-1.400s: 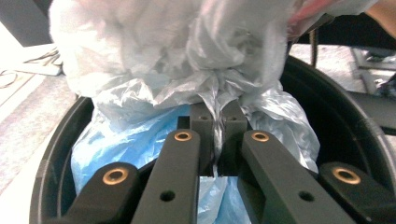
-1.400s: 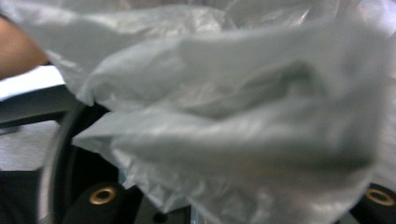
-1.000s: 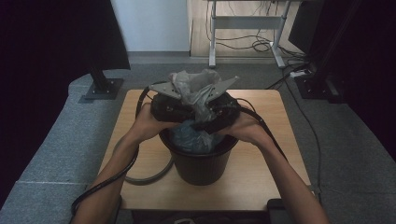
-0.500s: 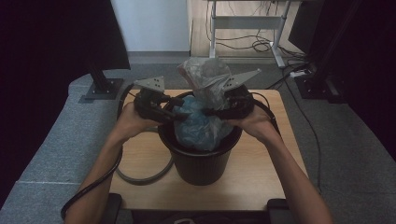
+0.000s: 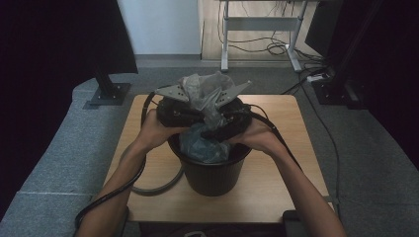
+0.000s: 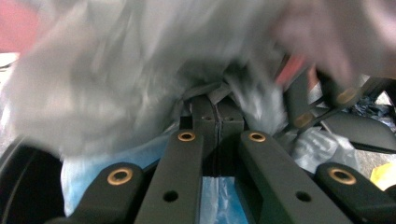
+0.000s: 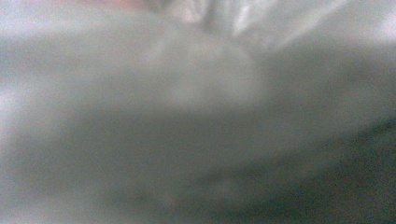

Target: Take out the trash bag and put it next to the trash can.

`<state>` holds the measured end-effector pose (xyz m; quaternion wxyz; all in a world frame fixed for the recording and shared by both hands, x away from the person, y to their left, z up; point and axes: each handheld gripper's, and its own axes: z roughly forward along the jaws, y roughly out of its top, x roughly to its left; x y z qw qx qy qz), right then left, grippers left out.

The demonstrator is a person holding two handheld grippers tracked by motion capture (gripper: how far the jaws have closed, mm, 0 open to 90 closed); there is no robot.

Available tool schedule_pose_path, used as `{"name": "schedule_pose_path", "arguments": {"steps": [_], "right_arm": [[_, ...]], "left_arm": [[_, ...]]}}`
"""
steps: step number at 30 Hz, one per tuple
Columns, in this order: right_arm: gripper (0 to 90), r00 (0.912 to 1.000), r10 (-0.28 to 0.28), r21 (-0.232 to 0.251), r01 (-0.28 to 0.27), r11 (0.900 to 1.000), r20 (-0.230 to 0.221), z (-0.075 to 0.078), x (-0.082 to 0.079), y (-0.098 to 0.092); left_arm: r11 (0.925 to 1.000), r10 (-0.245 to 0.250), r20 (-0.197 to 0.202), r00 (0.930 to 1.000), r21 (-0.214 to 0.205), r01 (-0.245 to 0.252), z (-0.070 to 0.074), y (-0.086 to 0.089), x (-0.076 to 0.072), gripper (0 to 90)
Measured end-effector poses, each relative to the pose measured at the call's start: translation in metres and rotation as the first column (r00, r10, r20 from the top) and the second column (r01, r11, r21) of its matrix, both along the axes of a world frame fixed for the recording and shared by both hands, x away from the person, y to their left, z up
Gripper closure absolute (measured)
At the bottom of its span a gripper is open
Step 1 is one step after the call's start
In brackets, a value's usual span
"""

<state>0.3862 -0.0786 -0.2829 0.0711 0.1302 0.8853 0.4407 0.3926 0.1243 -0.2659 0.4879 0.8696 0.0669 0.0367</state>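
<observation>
Plastic bag, grey, translucent and crumpled, bunches above the black bucket on the surface. Left hand-held gripper is pressed together, pinching the bag. Bag blur hides the right hand-held gripper; its grip can't be told.

Both forearms bare, no sleeves in sight. The left claw is matte black, brass-coloured pivot bushings on its linkage, grey three-cornered plate on top. The right claw matches, and a thick black cable trails from each.
</observation>
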Motion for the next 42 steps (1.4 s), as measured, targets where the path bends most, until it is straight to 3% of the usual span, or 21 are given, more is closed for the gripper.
{"name": "schedule_pose_path", "arguments": {"steps": [2,4,6,7,10,18,24,27,30,33,36,42], "right_arm": [[59.5,0.9998,-0.011,-0.011,0.011,0.9999,0.019,0.001,0.0,-0.002],[66.6,0.9998,-0.016,-0.012,0.016,0.9998,0.016,0.001,0.0,-0.004],[69.3,0.9996,-0.024,-0.028,0.024,0.9993,0.012,0.0,0.001,-0.006],[69.9,0.9994,-0.034,-0.035,0.035,0.9988,0.011,0.0,0.002,-0.007],[70.1,0.999,-0.045,-0.027,0.045,0.9986,0.004,0.002,0.006,-0.012],[69.8,0.9986,-0.053,-0.06,0.052,0.9969,-0.006,0.015,0.012,-0.023],[69.7,0.9964,-0.083,-0.063,0.082,0.9947,-0.018,0.026,0.016,-0.034],[69.8,0.9949,-0.1,-0.073,0.099,0.9924,-0.013,0.033,0.017,-0.038],[69.7,0.9926,-0.121,-0.069,0.12,0.9904,-0.008,0.043,0.017,-0.044],[69.7,0.9893,-0.146,-0.072,0.146,0.9867,0.004,0.054,0.017,-0.05],[69.7,0.9852,-0.171,-0.068,0.171,0.9829,0.017,0.064,0.016,-0.057],[69.7,0.9736,-0.223,-0.068,0.226,0.9718,0.05,0.084,0.011,-0.073]], "left_arm": [[1.0,0.004,-0.001,1.0,-0.007,-0.004,0.0,0.0,0.001,88.4],[0.9999,0.017,-0.013,0.9998,-0.002,-0.017,0.0,0.003,0.002,80.3],[0.9989,0.044,-0.046,0.998,0.02,-0.043,0.001,0.009,0.004,64.5],[0.9966,0.074,-0.037,0.9966,0.039,-0.073,0.002,0.012,0.005,52.4],[0.9887,0.13,-0.023,0.9912,0.079,-0.128,0.0,0.022,0.004,34.4],[0.9755,0.188,-0.029,0.9817,0.121,-0.183,-0.002,0.052,0.007,16.4],[0.9633,0.245,-0.042,0.9686,0.124,-0.238,-0.006,0.08,0.002,13.9],[0.9541,0.282,-0.05,0.958,0.119,-0.275,-0.013,0.096,-0.001,12.6],[0.9409,0.328,-0.058,0.943,0.111,-0.32,-0.023,0.113,-0.003,10.3],[0.9264,0.369,-0.067,0.9268,0.104,-0.362,-0.038,0.125,-0.004,6.0],[0.9088,0.408,-0.067,0.9105,0.124,-0.398,-0.054,0.132,-0.004,2.3],[0.8928,0.443,-0.088,0.8924,0.136,-0.429,-0.085,0.139,-0.006,0.0]]}}
